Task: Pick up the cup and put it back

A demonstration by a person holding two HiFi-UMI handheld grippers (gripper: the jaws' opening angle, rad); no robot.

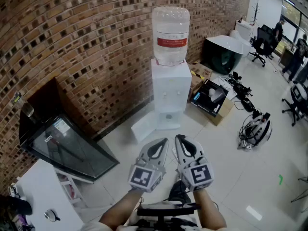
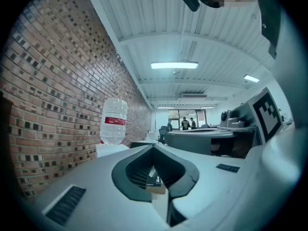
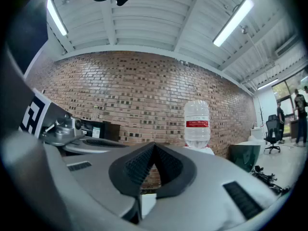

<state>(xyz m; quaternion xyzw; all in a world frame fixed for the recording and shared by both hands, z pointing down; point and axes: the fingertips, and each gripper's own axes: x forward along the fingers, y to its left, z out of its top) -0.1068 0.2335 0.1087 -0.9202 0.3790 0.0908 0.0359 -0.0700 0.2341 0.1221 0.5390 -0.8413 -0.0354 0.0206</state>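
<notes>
A white water dispenser stands against the curved brick wall, with a clear bottle with a red label on top. The bottle also shows in the left gripper view and the right gripper view. No cup can be made out in any view. My left gripper and right gripper are held side by side in front of the dispenser, a good way short of it and pointing at it. Both are shut with nothing between the jaws, as the left gripper view and the right gripper view confirm.
A black glass-fronted cabinet leans at the left, and a white table fills the lower left corner. Right of the dispenser are an open cardboard box, a dark green tub, and a helmet with cables. Office chairs and people are at the far right.
</notes>
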